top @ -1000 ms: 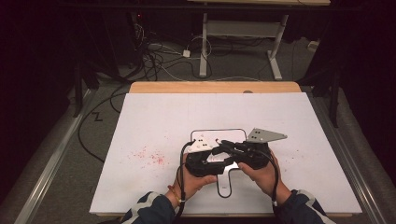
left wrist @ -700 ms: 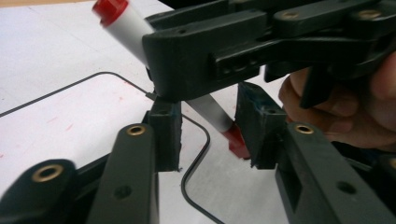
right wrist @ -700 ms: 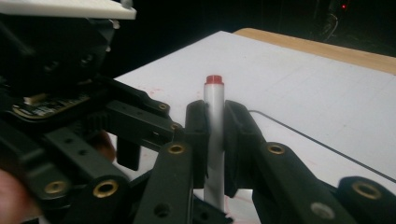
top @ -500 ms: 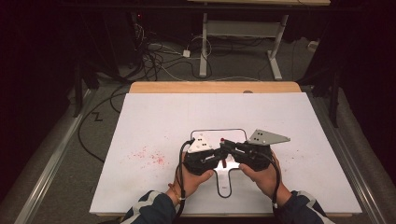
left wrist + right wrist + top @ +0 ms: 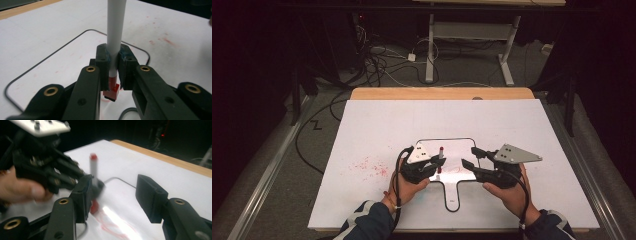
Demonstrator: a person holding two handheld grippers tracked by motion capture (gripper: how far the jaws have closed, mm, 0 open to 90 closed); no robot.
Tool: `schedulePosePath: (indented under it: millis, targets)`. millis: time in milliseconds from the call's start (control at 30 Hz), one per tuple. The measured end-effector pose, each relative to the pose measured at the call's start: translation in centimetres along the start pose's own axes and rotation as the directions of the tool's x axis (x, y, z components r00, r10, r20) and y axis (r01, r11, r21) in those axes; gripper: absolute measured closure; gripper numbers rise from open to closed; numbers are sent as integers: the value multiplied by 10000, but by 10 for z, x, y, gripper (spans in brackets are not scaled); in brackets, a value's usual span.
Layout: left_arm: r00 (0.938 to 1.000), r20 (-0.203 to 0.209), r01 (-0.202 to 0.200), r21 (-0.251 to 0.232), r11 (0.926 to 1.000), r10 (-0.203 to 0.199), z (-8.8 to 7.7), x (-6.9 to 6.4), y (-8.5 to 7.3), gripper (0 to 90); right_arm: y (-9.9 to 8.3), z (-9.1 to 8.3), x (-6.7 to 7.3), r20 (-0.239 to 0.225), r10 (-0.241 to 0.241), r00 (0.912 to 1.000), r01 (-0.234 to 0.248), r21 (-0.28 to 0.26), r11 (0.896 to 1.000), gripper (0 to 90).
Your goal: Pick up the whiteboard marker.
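Observation:
A white marker with red ends [image 5: 441, 159] stands upright, its lower red end on the small black-edged wipe board [image 5: 457, 149]. My left gripper [image 5: 438, 162] is shut on its barrel; in the left gripper view the pads [image 5: 103, 62] press on the white barrel [image 5: 115, 37] from both sides. My right gripper [image 5: 469, 156] hangs to the right of the marker, apart from it. Its jaws have just been opening and nothing is between them [image 5: 117, 195]. The right gripper view shows the marker [image 5: 94, 168] and the left gripper [image 5: 50, 170] beyond its left jaw.
The board has a handle-shaped outline [image 5: 453, 197] pointing toward the person and red scribbles [image 5: 110, 225] on its surface. Red specks [image 5: 371, 165] stain the white table sheet [image 5: 512, 125] left of the board. A wooden edge [image 5: 442, 93] runs along the far side.
The left gripper has shut on the marker. The right gripper, earlier tight against the left one at the marker, has opened and drawn off to the right.

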State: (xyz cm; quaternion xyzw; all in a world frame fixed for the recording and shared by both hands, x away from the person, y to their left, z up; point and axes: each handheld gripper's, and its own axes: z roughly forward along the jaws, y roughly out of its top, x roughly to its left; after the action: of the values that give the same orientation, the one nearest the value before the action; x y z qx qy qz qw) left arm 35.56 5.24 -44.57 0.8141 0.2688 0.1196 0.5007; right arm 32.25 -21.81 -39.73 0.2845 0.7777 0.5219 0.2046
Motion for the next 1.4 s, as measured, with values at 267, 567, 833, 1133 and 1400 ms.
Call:
schedulePosePath:
  millis: [267, 567, 833, 1133, 1400]
  targets:
    - [9997, -106, -226, 274, 9994, 229, -4, 9, -9, 782, -30, -22, -15, 1081, -1208, 9868, 1144, 638, 9914, 394]
    - [9980, -489, -374, 500, 9980, 399, -13, 10, -20, 783, -58, -50, -30, 1822, -1135, 9767, 915, 1252, 9879, 374]
    - [9982, -386, -443, 434, 9981, 460, -21, 13, -27, 784, -68, -57, -34, 1916, -1160, 9746, 855, 1606, 9833, 372]
    - [9983, -332, -455, 463, 9979, 470, -20, 14, -26, 784, -65, -50, -37, 1859, -1221, 9750, 917, 1638, 9822, 365]
    - [9980, -345, -510, 673, 9964, 534, -21, 13, -24, 785, -66, -50, -39, 1853, -1160, 9758, 858, 1637, 9828, 354]
